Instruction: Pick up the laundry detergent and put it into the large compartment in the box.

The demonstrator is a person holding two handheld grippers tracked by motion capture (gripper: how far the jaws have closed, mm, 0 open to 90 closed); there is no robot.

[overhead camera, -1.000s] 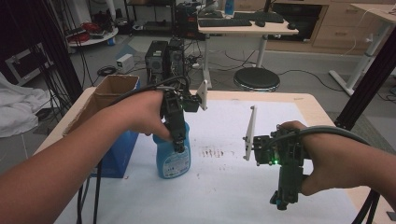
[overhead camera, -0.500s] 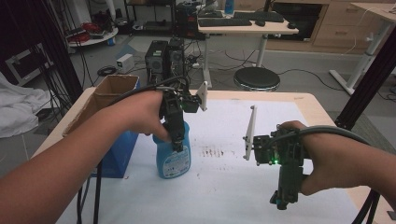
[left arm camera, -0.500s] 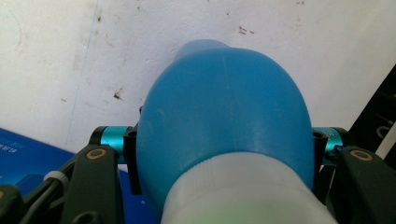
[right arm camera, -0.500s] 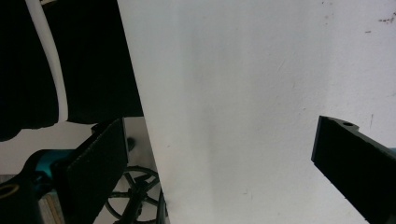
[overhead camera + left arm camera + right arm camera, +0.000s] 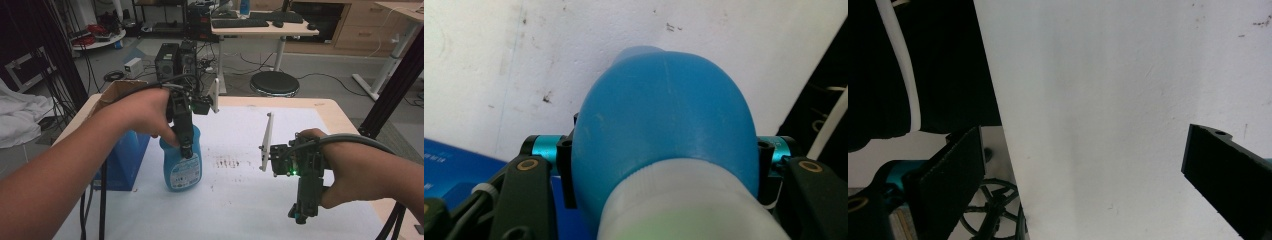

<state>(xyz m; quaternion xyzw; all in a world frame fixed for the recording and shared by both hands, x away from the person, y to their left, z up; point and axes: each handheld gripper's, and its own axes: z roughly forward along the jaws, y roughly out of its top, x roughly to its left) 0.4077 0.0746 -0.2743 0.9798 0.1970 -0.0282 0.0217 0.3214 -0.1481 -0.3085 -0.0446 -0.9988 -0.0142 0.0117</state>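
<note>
A blue plastic bottle (image 5: 182,169) with a white label stands upright on the white sheet, left of centre. My left gripper (image 5: 186,149) comes down from above and is shut on its upper body. In the left gripper view the bottle (image 5: 664,110) sits between both jaws, which press on its sides. My right gripper (image 5: 303,214) hangs over the right front of the table, pointing down. In the right gripper view its jaws (image 5: 1083,170) stand wide apart, with nothing but white sheet between them, so it is open.
A blue box (image 5: 122,160) stands just left of the bottle, and an open cardboard box (image 5: 116,92) sits behind it. Brown stains (image 5: 227,162) mark the sheet's middle. Beyond the table's wooden far edge (image 5: 300,101) are computer towers, a stool and desks.
</note>
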